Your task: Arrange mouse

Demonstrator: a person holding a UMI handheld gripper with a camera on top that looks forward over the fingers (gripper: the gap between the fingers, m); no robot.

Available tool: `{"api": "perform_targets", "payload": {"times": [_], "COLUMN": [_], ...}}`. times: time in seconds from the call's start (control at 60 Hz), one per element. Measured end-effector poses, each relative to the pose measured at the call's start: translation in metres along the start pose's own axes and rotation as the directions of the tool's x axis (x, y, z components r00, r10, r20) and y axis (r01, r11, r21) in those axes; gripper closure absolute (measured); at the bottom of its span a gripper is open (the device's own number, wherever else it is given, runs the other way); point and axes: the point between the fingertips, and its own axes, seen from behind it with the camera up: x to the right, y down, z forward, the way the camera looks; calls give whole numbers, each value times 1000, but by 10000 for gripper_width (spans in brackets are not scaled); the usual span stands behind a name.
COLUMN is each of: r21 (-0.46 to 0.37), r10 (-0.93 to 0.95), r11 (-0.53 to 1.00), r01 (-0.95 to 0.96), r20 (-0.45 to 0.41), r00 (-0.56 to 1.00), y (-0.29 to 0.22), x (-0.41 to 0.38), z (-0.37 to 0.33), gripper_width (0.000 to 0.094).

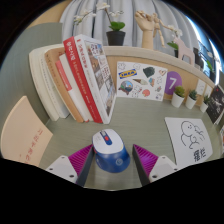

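A white and blue mouse (110,150) with a red scroll wheel lies on the grey desk (60,120). It sits between my fingertips, its front pointing away from me. My gripper (112,158) is open around it. The magenta pad of the left finger (70,163) and that of the right finger (152,160) flank the mouse, each with a narrow strip of desk showing beside it. The mouse rests on the desk by its own weight.
A row of leaning books (80,80) stands beyond the mouse on the left. A picture board (140,80) and small potted plants (180,97) line the back. A white sheet with drawings (188,138) lies to the right, and a pale paper (30,145) to the left.
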Motion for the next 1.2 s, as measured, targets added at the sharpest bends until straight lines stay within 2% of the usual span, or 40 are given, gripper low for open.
{"api": "perform_targets", "payload": {"times": [0.1,0.25,0.467,0.567,0.717,0.833,1.05,1.133,1.2], "r21": [-8,-21,-49,-78,-126,-45,161,193,193], "r10": [20,52,65,55,63,36,2,-2,29], "r11": [1000,998,996,995,990,998,987,981,981], "r01": [-20,-53,-69,-59,-61,-34,5,19,-11], "r20": [-28,-66,-64,-56,14,45,-39,-84,-88], "r00": [999,996,996,997,998,998,999,996,996], "y": [-13,-23,-23,-21,-26,-69,-169,-184,-183], "x": [6,18,21,21,19,40,151,205,240], "z": [15,27,29,29,24,-7,-97,-117,-115], "gripper_width": [222,387,448,507,554,565,565,565,567]}}
